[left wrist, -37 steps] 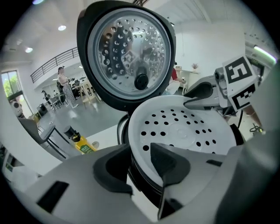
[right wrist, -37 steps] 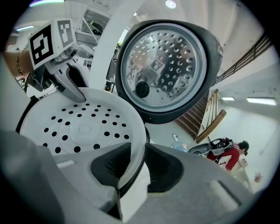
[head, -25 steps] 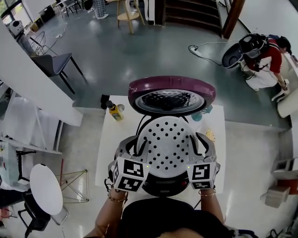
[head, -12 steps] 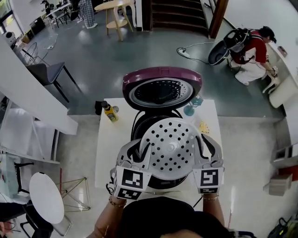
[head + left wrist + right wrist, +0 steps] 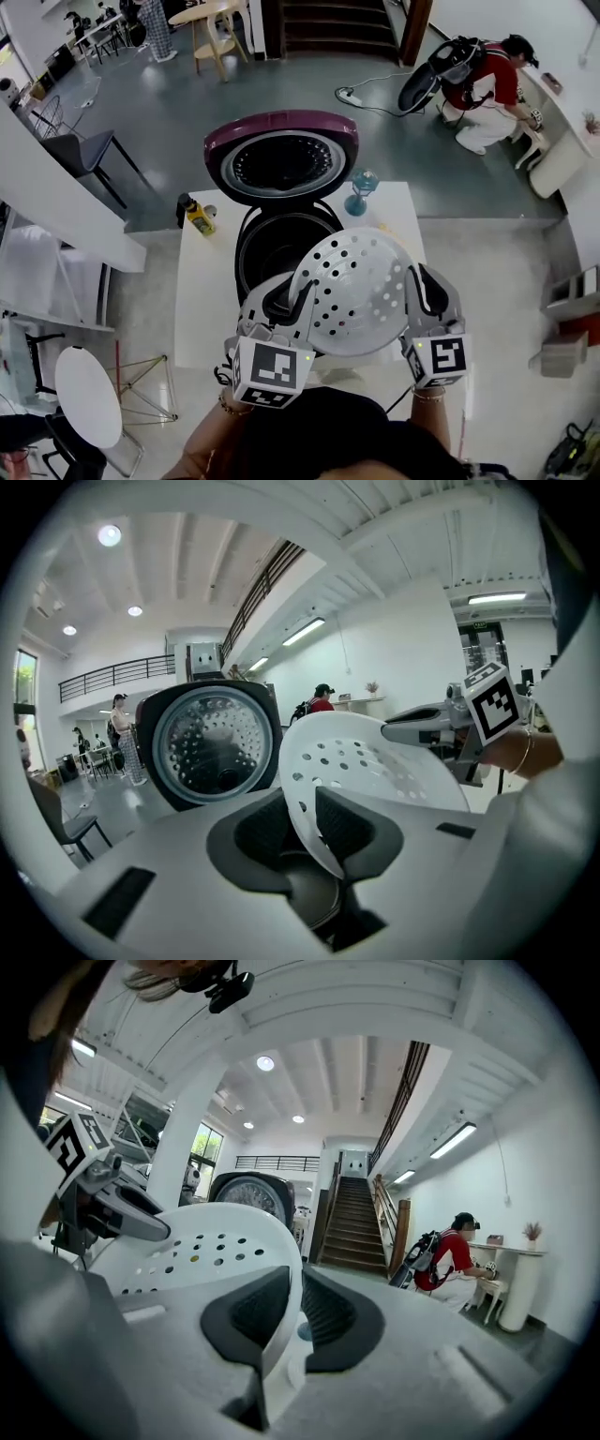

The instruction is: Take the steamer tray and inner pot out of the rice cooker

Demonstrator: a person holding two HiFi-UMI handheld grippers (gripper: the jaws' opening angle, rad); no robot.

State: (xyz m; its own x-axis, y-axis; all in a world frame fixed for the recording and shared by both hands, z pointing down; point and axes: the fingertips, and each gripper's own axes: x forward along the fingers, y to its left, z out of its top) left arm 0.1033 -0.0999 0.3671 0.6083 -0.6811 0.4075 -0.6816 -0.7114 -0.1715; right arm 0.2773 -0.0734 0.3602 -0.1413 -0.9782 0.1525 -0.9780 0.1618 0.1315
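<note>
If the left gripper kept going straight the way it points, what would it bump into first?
Apart from the steamer tray that the left gripper grips, probably the rice cooker's open lid, almost dead ahead; depth is hard to judge.

Grey floor (image 5: 244, 94) noted throughout, dark staircase (image 5: 328, 19) set at far end, grey chair (image 5: 82, 153) placed far left, round white table (image 5: 86, 394) near left, ceiling lights (image 5: 110, 535) lit, walls (image 5: 394, 639) painted white.
</note>
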